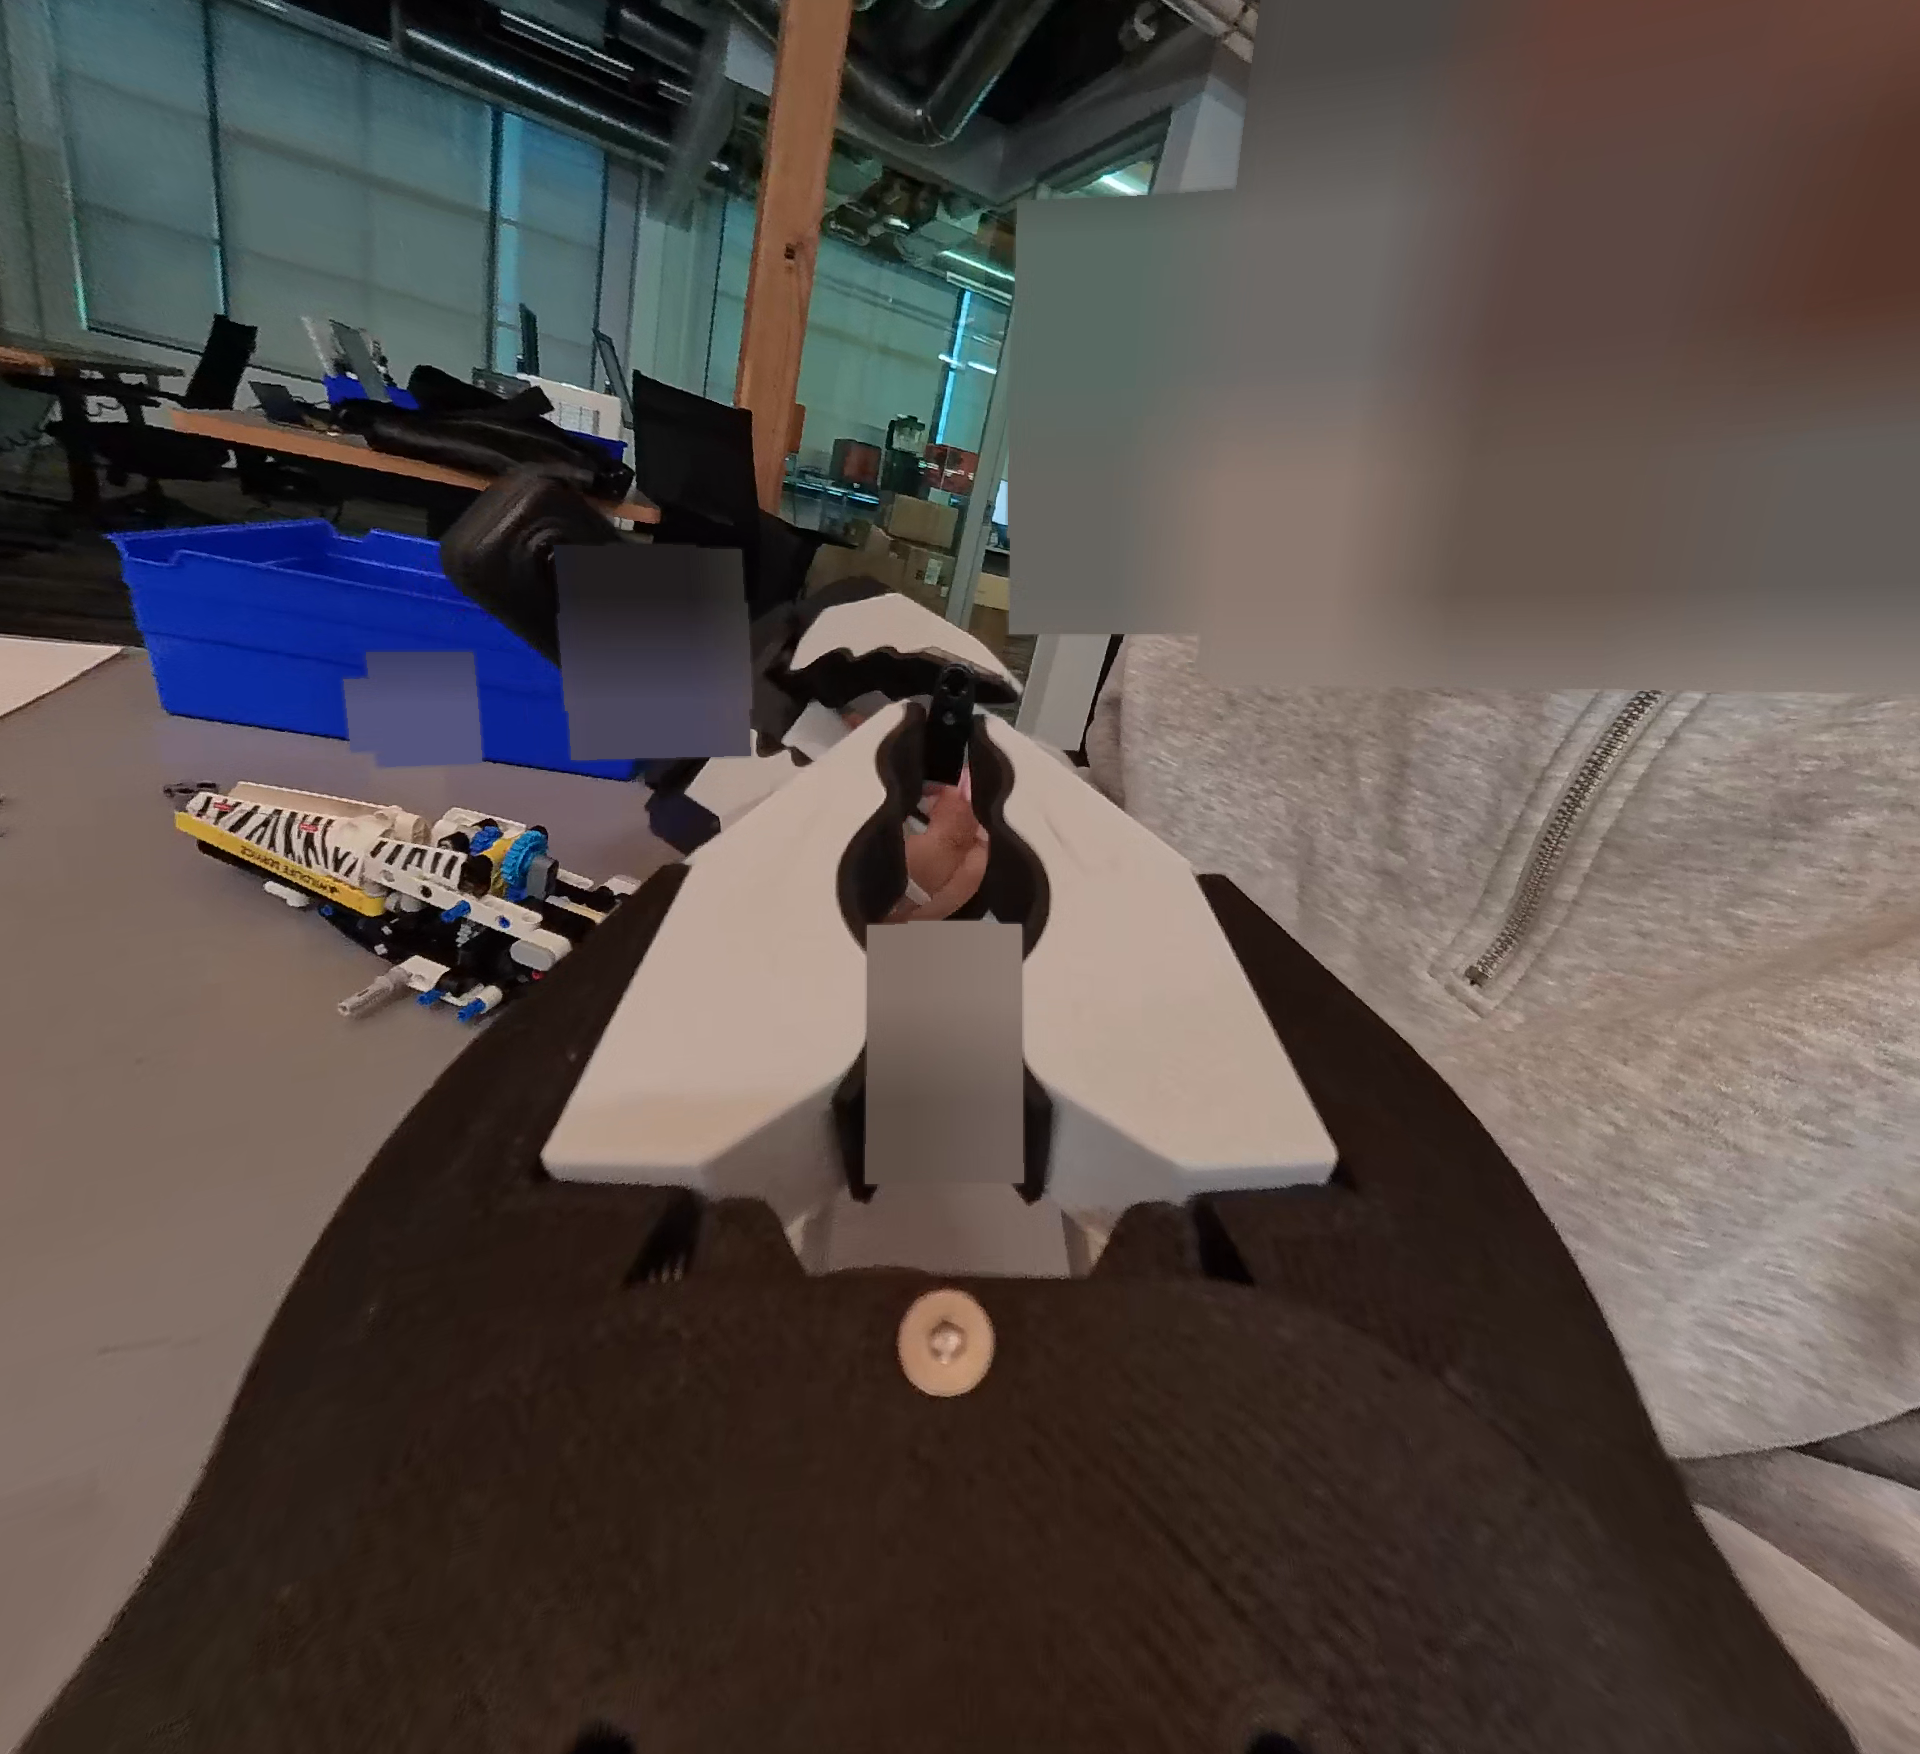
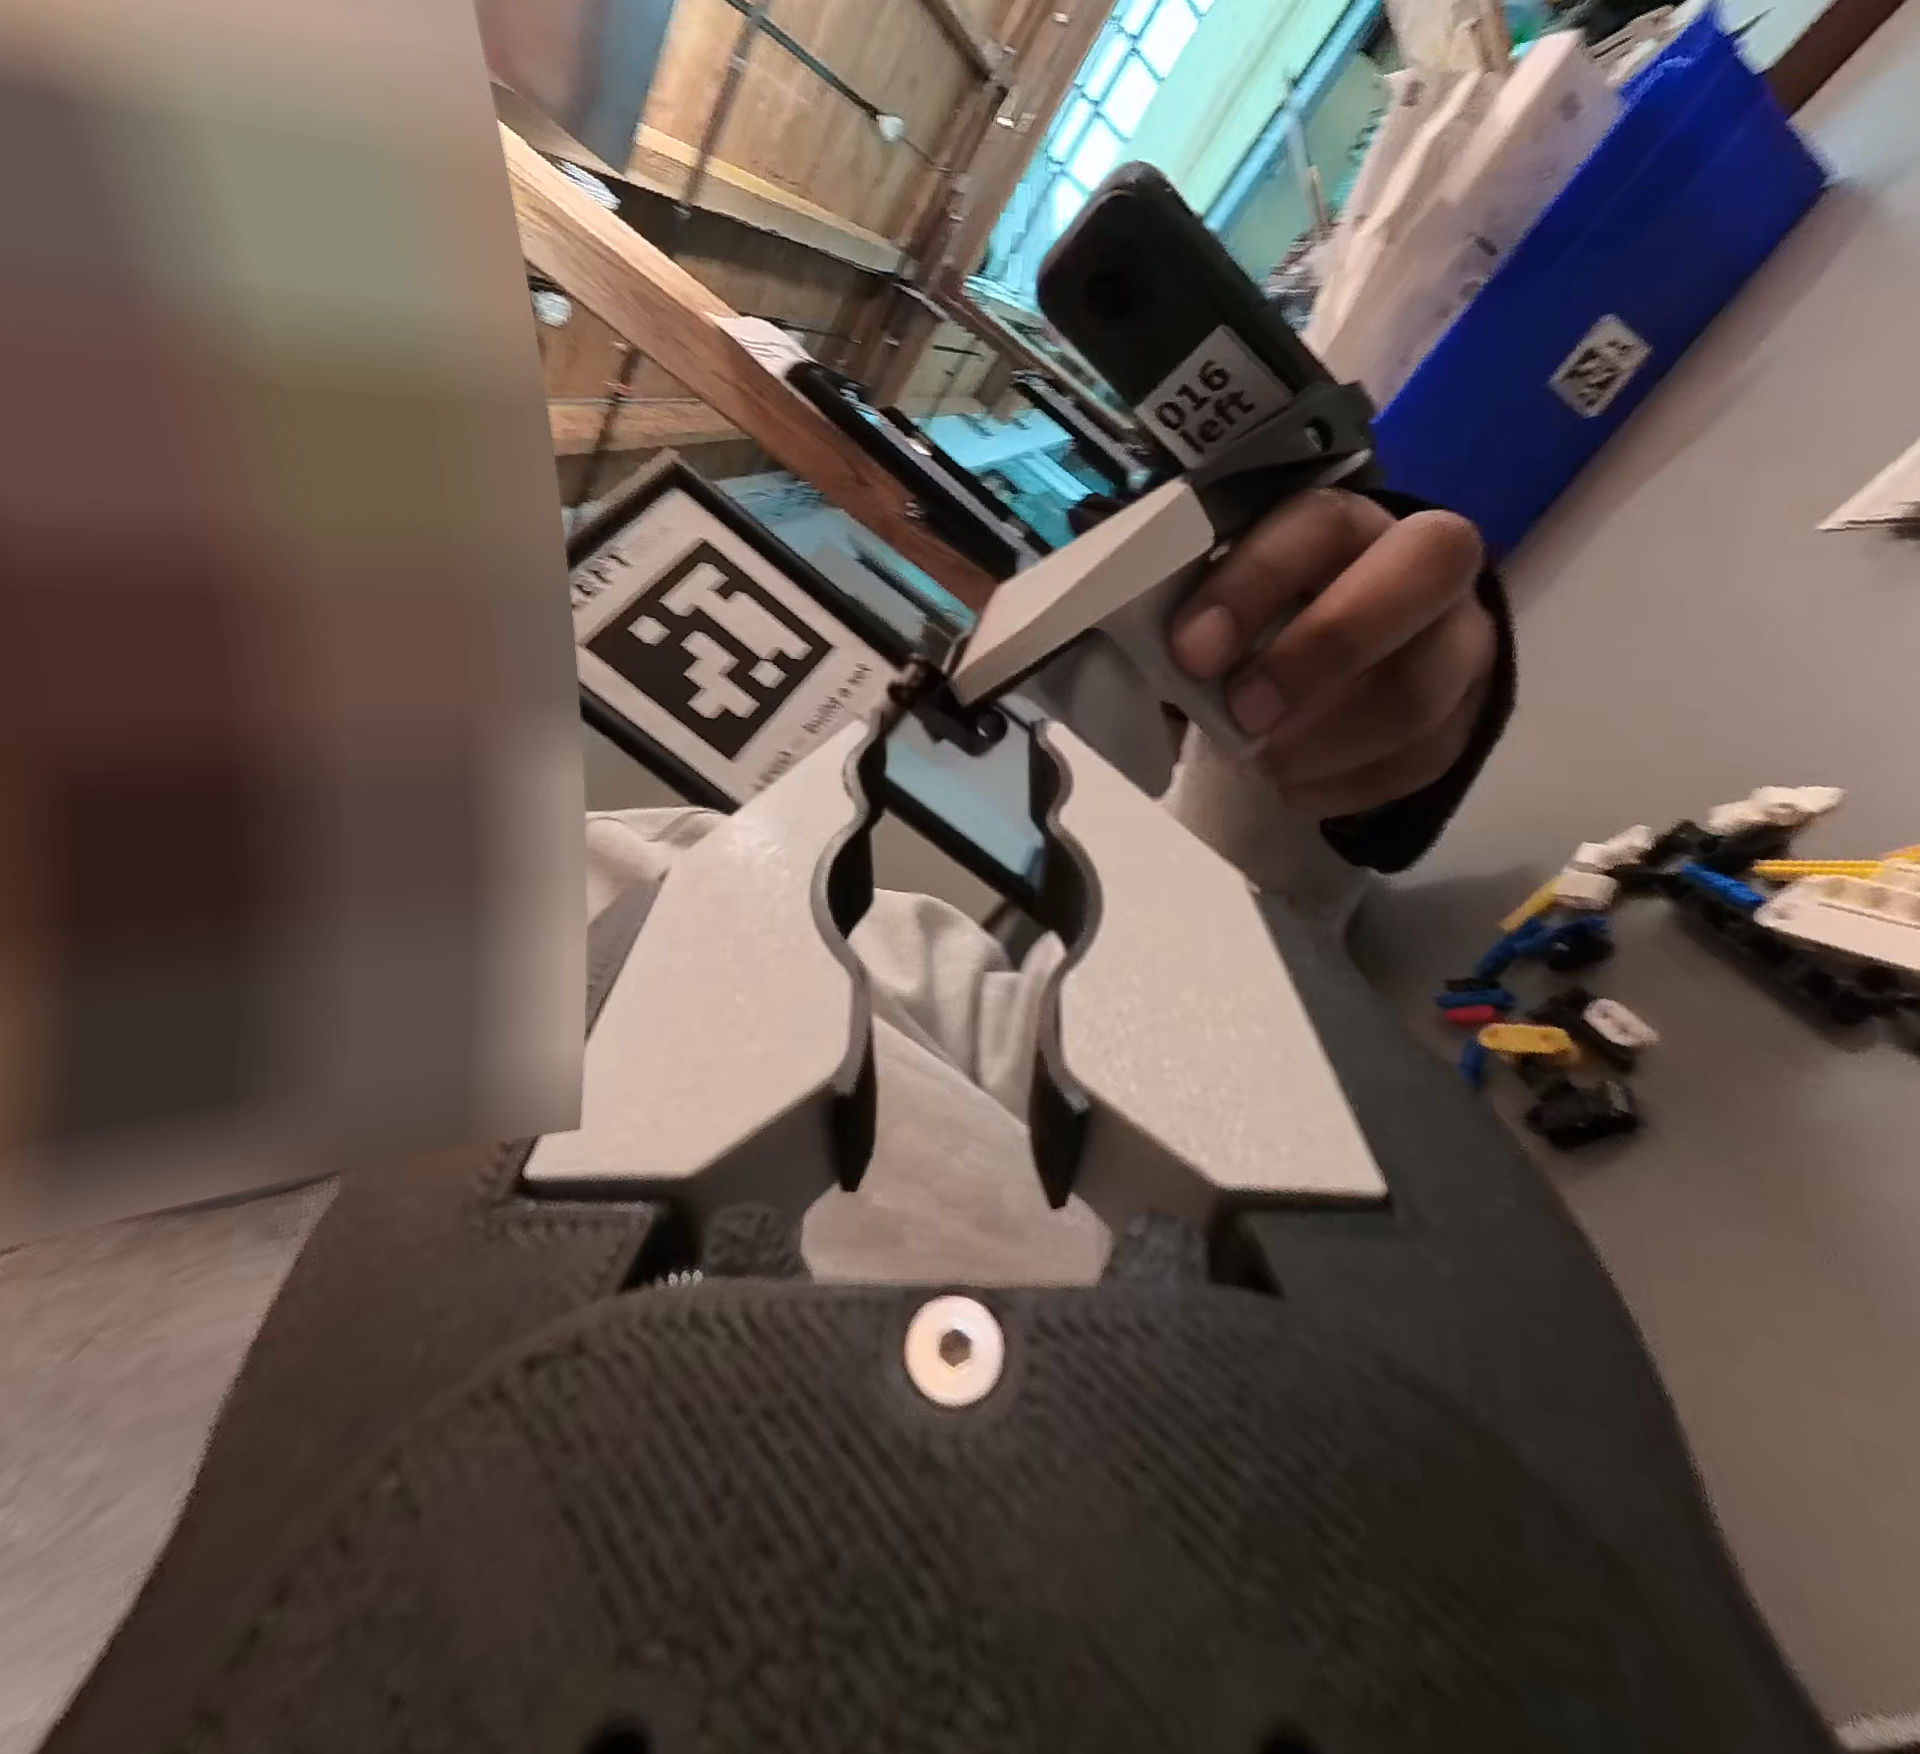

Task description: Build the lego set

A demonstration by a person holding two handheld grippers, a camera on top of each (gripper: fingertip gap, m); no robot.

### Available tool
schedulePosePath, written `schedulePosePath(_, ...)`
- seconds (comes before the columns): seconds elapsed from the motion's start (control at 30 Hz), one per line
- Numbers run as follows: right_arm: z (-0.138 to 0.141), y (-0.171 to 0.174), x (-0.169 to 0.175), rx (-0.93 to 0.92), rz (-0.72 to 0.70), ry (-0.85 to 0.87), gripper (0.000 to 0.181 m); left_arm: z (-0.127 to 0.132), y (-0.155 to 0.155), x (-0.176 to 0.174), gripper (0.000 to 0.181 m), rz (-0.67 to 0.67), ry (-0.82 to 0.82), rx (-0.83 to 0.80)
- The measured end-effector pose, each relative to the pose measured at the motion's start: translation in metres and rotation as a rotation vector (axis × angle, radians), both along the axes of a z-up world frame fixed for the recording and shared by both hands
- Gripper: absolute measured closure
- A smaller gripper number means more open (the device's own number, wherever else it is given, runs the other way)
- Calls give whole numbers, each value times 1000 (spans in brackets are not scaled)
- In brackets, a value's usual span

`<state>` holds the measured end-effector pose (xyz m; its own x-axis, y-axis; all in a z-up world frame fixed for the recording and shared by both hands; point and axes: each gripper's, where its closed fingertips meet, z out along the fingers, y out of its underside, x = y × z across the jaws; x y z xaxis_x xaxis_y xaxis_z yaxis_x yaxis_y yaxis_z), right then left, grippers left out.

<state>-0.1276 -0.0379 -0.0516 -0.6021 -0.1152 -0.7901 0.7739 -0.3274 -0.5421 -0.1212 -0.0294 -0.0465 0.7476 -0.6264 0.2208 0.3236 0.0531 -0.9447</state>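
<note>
My left gripper (image 1: 948, 740) is shut on a small black lego beam (image 1: 951, 717), held up in the air in front of the person's chest. In the right wrist view the left gripper (image 2: 951, 678) comes in from the upper right in a hand (image 2: 1340, 644), with the black beam (image 2: 971, 725) at its tip. My right gripper (image 2: 951, 754) is open, its fingertips on either side of that beam; it also shows just behind the left gripper's tips (image 1: 894, 665). The part-built zebra-striped lego vehicle (image 1: 384, 863) lies on the grey table (image 1: 156, 1133).
A blue bin (image 1: 312, 624) stands behind the vehicle. Loose lego pieces (image 2: 1558, 1039) lie on the table beside the vehicle (image 2: 1818, 915). A framed black-and-white marker card (image 2: 707, 655) hangs at the person's grey sweater (image 1: 1455, 977). Paper (image 2: 1881, 499) lies near the bin. Only a small space, under 4 cm, lies between the two pairs of fingers. The vehicle (image 2: 1818, 915) is about 15 cm from my right fingertips.
</note>
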Motion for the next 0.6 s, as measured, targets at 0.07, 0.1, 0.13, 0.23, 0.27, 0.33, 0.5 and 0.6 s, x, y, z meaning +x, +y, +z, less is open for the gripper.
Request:
schedulePosePath(0.07,-2,0,-1,53,-33,21,153,1,0,-3,176,16,-3,7)
schedulePosePath(0.1,-3,0,-2,87,-57,35,151,2,0,-4,176,24,-5,8)
schedulePosePath(0.13,-4,0,-3,129,-86,55,150,2,0,-6,176,34,-6,9)
schedulePosePath(0.23,-6,4,-8,292,-203,152,149,2,1,-11,176,63,-9,10)
schedulePosePath(0.27,-6,6,-11,360,-261,199,149,2,1,-12,176,70,-9,10)
schedulePosePath(0.33,-5,13,-17,504,-376,306,150,2,2,-14,176,82,-7,11)
schedulePosePath(0.5,10,19,-19,631,-524,515,157,-2,5,-13,176,85,1,-10)
schedulePosePath(0.6,10,15,-17,612,-506,530,159,-5,7,-12,176,81,8,-28)
